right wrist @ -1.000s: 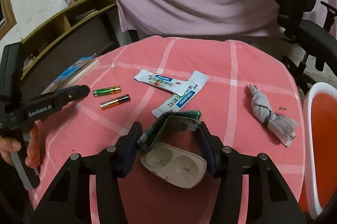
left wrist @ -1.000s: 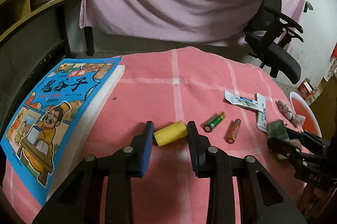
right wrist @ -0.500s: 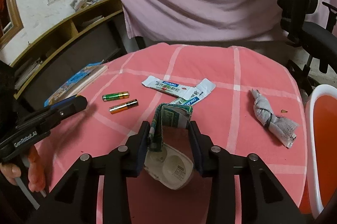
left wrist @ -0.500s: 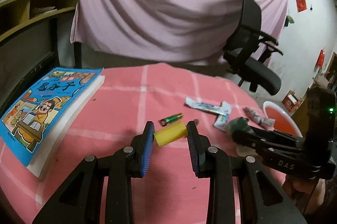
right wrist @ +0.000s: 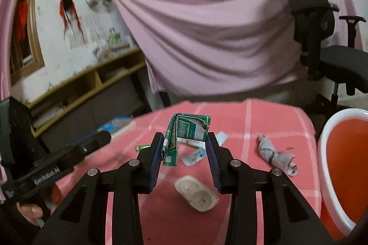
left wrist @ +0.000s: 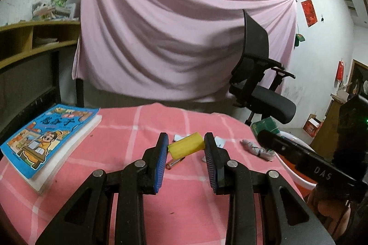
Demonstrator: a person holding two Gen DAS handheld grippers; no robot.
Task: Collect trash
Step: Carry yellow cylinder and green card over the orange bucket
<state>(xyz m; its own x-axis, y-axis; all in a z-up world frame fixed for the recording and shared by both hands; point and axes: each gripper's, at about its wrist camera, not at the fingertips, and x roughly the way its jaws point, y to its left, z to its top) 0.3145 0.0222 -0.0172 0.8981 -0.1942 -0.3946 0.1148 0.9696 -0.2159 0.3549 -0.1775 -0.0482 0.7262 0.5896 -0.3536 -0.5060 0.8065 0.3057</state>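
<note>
Aloft above the pink checked cloth, the left gripper pinches a smooth yellow cylinder end to end, while the right gripper clamps a crumpled green carton, folded into an arch. Below lie a white moulded tray and a twisted grey wrapper, beside the orange bin.

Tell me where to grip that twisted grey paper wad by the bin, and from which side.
Grip the twisted grey paper wad at its narrow waist, where the dark band cinches it. It lies flat and elongated on the pink cloth, slanting toward the bin, so probably come from above with the fingers closing across its short width. Both tools are full now.
</note>
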